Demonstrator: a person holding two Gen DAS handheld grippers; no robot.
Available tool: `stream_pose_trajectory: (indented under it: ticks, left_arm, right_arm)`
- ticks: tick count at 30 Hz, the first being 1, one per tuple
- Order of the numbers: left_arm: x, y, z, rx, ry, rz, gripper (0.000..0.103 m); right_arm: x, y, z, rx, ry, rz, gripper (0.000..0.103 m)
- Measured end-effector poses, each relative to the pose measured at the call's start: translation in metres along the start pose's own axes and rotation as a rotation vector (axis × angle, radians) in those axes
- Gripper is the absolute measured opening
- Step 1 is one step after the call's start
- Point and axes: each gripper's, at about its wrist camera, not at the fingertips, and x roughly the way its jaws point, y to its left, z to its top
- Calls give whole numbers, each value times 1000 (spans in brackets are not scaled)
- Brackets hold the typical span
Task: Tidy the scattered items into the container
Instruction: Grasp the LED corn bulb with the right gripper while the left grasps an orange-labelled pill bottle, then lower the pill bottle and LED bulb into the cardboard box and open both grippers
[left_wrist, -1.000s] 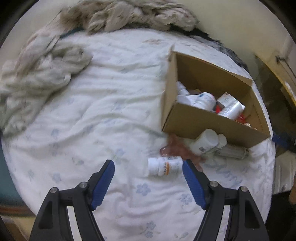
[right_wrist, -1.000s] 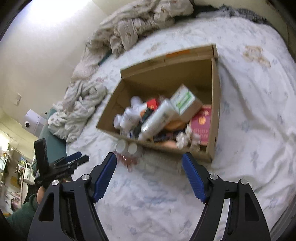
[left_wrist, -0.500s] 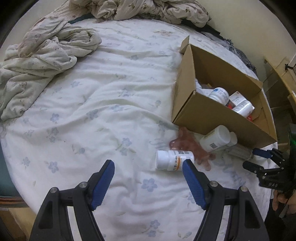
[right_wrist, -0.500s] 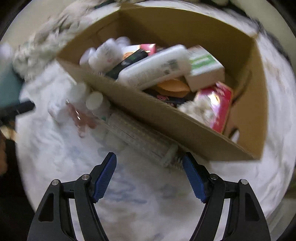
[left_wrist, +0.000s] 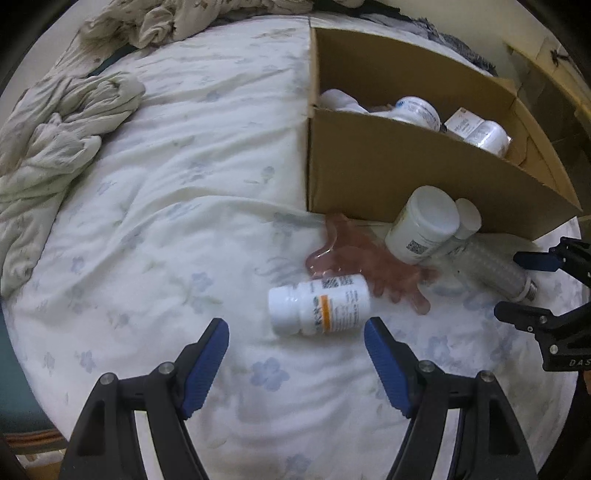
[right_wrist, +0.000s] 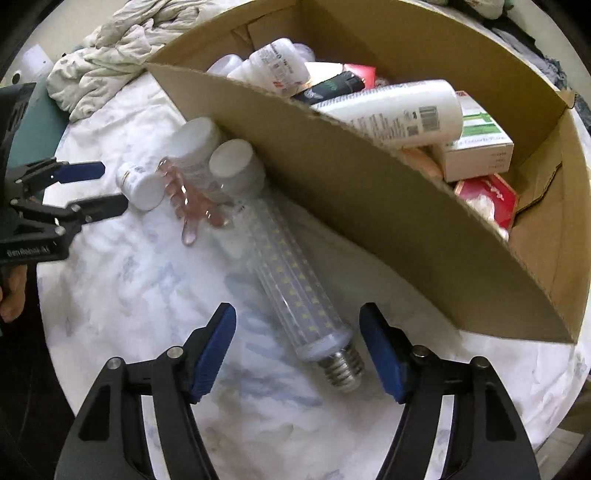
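Floral-sheeted bed (left_wrist: 155, 206) under cardboard box (left_wrist: 388, 173), bottles, bulb (right_wrist: 295, 288), rumpled blanket (left_wrist: 55, 147).

Left wrist view: low over the bed (left_wrist: 155, 206), facing the cardboard box (left_wrist: 388, 177) from its left corner. Right wrist view: close above the LED bulb (right_wrist: 291, 280), facing the box's long wall. Shared: bottles, bulb, box.
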Motion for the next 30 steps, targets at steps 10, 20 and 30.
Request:
stream_pose_trajectory:
  ticks: [10,20,30]
  left_arm:
    - [7,-16,7,69,-35,-6,57]
    - [-37,-8,-6,62,-138,13,57]
    - [-83,-8,20,3,-248,-30,57]
  right_arm:
    - [-2,-4,2,-13,-12,-24,40]
    - [-61,-18,-4,19,-134,7,35]
    - [-116,-37,-16,105,-316,194,34]
